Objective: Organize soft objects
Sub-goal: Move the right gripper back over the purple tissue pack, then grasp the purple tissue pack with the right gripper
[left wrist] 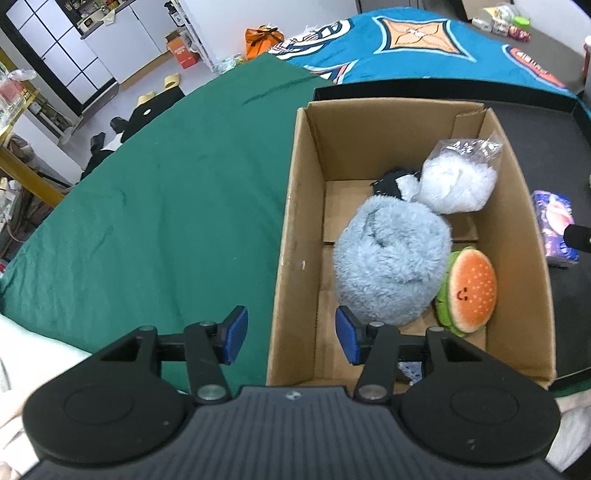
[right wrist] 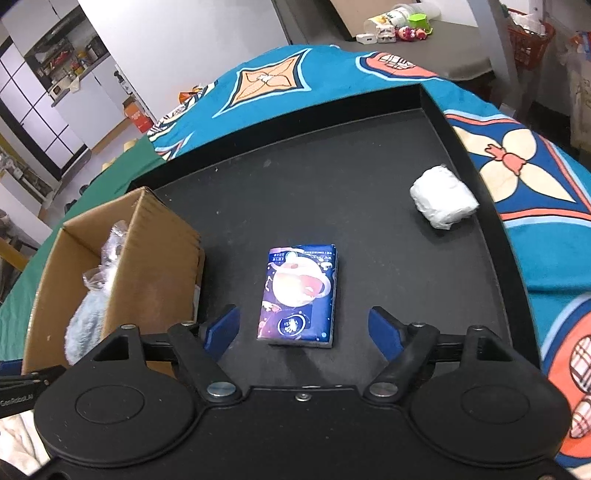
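Observation:
A cardboard box point(left wrist: 295, 229) holds a fluffy grey-blue plush point(left wrist: 391, 258), a burger plush point(left wrist: 469, 291), a clear bag of white stuffing point(left wrist: 458, 184) and a black item point(left wrist: 389, 182). My left gripper point(left wrist: 291, 336) is open and empty, its jaws astride the box's left wall near the front. In the right wrist view a blue tissue pack point(right wrist: 301, 295) lies flat on the black tray point(right wrist: 369, 177). My right gripper point(right wrist: 303, 328) is open and empty just above the pack's near end. A white wrapped bundle point(right wrist: 443, 201) lies at the tray's far right. The box point(right wrist: 147, 236) stands left.
The tissue pack point(left wrist: 554, 229) shows right of the box in the left wrist view. A green cloth point(left wrist: 166, 206) covers the table to the left, a blue patterned cloth point(right wrist: 535, 177) the right and back. Small toys and cups point(right wrist: 399, 26) stand on a far table.

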Tool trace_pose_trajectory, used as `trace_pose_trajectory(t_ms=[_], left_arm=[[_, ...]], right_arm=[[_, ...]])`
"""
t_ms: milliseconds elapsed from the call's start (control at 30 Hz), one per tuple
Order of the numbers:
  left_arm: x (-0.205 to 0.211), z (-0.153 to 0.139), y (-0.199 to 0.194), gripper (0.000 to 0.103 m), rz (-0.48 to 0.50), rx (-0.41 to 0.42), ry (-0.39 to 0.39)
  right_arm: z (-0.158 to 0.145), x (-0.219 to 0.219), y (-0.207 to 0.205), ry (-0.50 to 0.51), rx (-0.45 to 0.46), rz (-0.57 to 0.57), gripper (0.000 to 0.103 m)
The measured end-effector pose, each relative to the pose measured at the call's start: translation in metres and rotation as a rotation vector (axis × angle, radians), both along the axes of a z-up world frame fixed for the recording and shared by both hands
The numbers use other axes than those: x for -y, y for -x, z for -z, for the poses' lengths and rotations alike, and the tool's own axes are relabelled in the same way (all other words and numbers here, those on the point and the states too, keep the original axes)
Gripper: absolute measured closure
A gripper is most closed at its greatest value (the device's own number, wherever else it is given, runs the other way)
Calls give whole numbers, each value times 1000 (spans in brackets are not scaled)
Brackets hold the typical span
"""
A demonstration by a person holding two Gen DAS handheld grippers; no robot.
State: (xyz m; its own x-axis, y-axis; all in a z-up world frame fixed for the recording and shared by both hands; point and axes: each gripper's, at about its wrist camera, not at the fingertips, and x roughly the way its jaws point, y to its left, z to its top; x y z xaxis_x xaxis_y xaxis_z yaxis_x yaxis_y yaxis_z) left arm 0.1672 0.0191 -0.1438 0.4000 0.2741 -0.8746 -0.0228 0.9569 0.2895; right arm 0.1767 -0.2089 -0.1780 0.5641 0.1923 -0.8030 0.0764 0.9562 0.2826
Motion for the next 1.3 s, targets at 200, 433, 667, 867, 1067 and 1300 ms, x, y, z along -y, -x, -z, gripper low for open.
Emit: trace_pose_trajectory(t_ms=[200, 433, 667, 867, 1067, 1300], left_arm=[[4, 5, -7, 52, -7, -22, -30], [16, 10, -14, 52, -4, -47, -55], [22, 13, -14, 52, -5, -60, -80], [20, 11, -16, 52, -9, -57, -71], [18, 11, -16, 52, -7, -53, -61], [16, 11, -14, 52, -7, -51, -51]], right_arm=[[11, -5, -6, 4, -16, -2, 27], [14, -12, -17, 50, -18, -17, 27], [20, -17, -20, 110, -48, -31, 34], [16, -11, -10, 160, -68, -26, 53], [14, 4, 6, 170, -112, 1, 53], [13, 6, 17, 165, -132, 20, 46]])
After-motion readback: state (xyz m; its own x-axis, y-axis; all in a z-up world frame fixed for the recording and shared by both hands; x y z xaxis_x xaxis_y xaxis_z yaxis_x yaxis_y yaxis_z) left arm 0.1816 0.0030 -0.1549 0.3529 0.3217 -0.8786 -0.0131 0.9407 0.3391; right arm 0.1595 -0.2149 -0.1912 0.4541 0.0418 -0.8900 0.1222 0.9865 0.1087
